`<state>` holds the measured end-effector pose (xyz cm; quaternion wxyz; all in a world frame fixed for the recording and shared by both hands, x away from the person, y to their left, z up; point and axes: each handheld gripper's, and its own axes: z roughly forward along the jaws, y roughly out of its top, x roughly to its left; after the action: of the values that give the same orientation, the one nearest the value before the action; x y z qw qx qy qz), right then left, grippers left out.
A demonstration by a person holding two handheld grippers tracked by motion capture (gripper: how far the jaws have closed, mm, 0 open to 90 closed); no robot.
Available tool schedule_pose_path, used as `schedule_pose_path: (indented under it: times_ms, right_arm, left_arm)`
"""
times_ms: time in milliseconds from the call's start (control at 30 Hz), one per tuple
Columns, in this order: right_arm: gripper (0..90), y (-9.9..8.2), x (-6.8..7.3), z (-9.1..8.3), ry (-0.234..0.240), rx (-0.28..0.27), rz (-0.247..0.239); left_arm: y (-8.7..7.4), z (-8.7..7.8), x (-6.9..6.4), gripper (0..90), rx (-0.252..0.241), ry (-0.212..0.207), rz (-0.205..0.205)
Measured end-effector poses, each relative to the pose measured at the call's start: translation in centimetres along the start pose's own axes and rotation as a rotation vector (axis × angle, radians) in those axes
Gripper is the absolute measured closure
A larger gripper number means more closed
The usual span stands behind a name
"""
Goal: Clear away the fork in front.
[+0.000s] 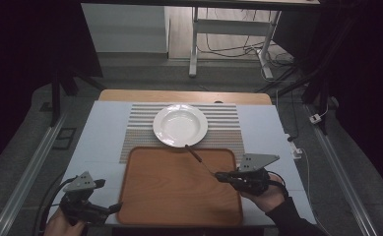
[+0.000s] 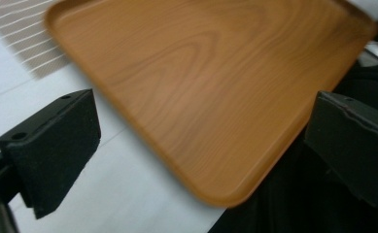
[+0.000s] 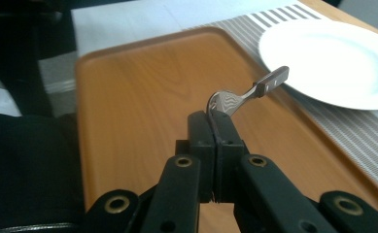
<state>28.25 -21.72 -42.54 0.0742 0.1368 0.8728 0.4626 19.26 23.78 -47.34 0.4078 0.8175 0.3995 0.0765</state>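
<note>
— Covering most of the surface: white table (image 1: 100, 137), smooth and matte, with a grey-and-white striped woven placemat (image 1: 140, 123) laid across its far half.

— And on top of that?

— Sitting nearest the person, wooden tray (image 1: 179, 196), rectangular with rounded corners and a low raised rim, warm orange-brown grain plainly visible; far edge overlapping the placemat. Nothing lying flat inside it.

— Beyond the tray?

— Resting on the placemat just past the tray's far edge, round white plate (image 1: 180, 125), glossy, wide-rimmed and shallow, holding nothing.

— Tools?

— Held low at the tray's near left corner, left gripper (image 1: 111, 209), black, jaws spread wide apart and gripping nothing; seen in its own view with the tray's rounded corner (image 2: 215, 194) between the two padded blocks. Held at the tray's right edge, right gripper (image 1: 220, 175), jaws pressed together on the bowl end of a metal utensil (image 3: 247, 93).

— Utensil's whereabouts?

— Raised above the tray, slanting from the right gripper toward the plate, dark handle tip (image 1: 189, 148) reaching the plate's near rim. Shiny, slim, curved metal at the clamped end, darker handle. Spoon or fork, cannot tell.
</note>
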Motion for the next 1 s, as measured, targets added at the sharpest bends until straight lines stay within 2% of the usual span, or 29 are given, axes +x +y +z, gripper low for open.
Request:
schedule_pose_path:
  times_ms: [33,133,167,200,233,300,333,467,600,633,800,1000]
  right_arm:
    - [90.0,0.0,0.1,0.0,0.013,-0.007,0.000]
    - [90.0,-0.1,0.4,0.0,0.050,-0.014,0.002]
    - [90.0,-0.1,0.5,0.1,0.063,-0.017,0.000]
    - [90.0,-0.1,0.5,0.1,0.063,-0.017,0.000]
    - [90.0,-0.2,0.6,0.1,0.090,-0.021,0.004]
    - [90.0,-0.2,0.8,0.3,0.113,-0.026,0.002]
    - [90.0,-0.2,0.9,0.3,0.125,-0.026,-0.002]
    - [90.0,-0.1,1.3,0.6,0.188,-0.037,-0.008]
    - [90.0,0.0,1.7,1.0,0.259,-0.040,-0.019]
    - [90.0,0.1,1.8,1.1,0.273,-0.043,-0.018]
    - [90.0,0.2,2.4,1.8,0.334,-0.034,-0.030]
    - [90.0,0.5,2.9,2.3,0.410,-0.033,-0.053]
  left_arm:
    - [0.5,0.6,-0.1,0.0,-0.003,-0.033,0.023]
    - [1.0,1.3,-0.2,0.0,0.010,-0.047,0.046]
    - [1.4,2.0,-0.3,0.0,0.022,-0.057,0.072]
    - [1.4,2.0,-0.3,0.0,0.022,-0.057,0.072]
    - [2.0,2.7,-0.4,0.0,0.032,-0.073,0.100]
    - [2.3,2.9,-0.5,0.0,0.031,-0.079,0.115]
    - [2.9,3.5,-0.6,0.0,0.029,-0.086,0.142]
    - [4.0,4.2,-0.8,0.0,0.031,-0.093,0.178]
    - [5.8,5.5,-1.5,0.0,0.074,-0.085,0.249]
    - [5.8,5.5,-1.5,0.0,0.074,-0.085,0.249]
    - [7.2,7.0,-2.5,0.0,0.072,-0.069,0.350]
    - [8.2,8.7,-3.1,0.0,0.104,-0.175,0.453]
